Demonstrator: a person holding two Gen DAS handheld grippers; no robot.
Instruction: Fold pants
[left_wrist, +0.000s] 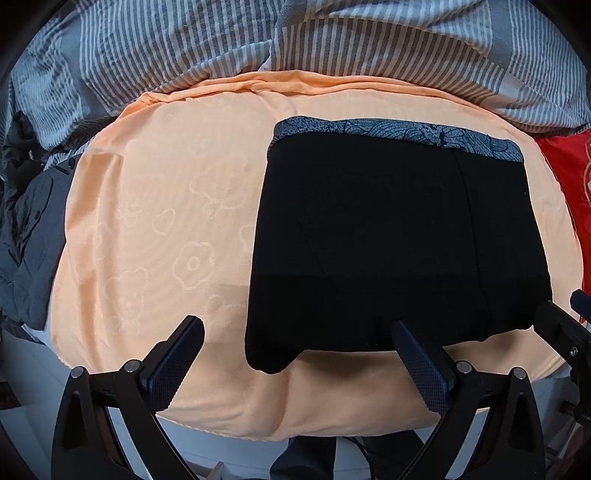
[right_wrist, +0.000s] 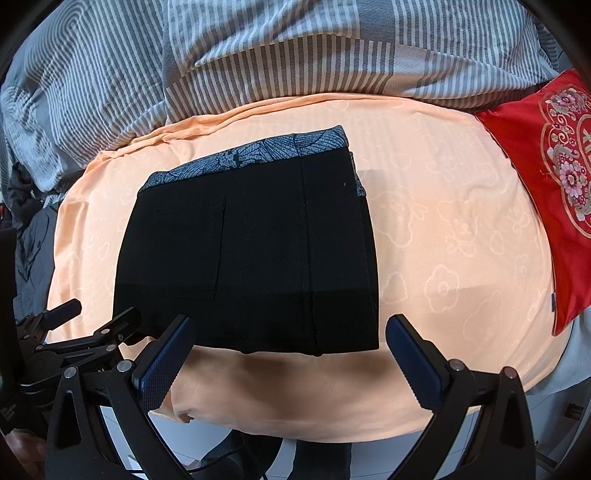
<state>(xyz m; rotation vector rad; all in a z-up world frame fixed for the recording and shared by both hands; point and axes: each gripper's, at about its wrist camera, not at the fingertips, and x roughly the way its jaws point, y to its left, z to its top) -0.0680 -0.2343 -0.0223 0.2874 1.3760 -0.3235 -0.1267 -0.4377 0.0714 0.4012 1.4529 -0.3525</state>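
The black pants (left_wrist: 391, 240) lie folded into a compact rectangle on the peach sheet (left_wrist: 159, 221), with the blue-grey patterned waistband (left_wrist: 399, 131) at the far edge. My left gripper (left_wrist: 297, 336) is open and empty, just short of the pants' near edge. In the right wrist view the same pants (right_wrist: 251, 251) show a back pocket and the waistband (right_wrist: 251, 155) at the far side. My right gripper (right_wrist: 290, 334) is open and empty, its fingers on either side of the pants' near right corner. The right gripper also shows at the left view's right edge (left_wrist: 569, 332).
A grey-and-white striped duvet (left_wrist: 258, 44) is bunched along the far side of the bed. A red embroidered cushion (right_wrist: 554, 192) lies at the right. Dark grey clothing (left_wrist: 33, 229) is piled at the left. The bed's near edge drops to the floor (right_wrist: 184, 443).
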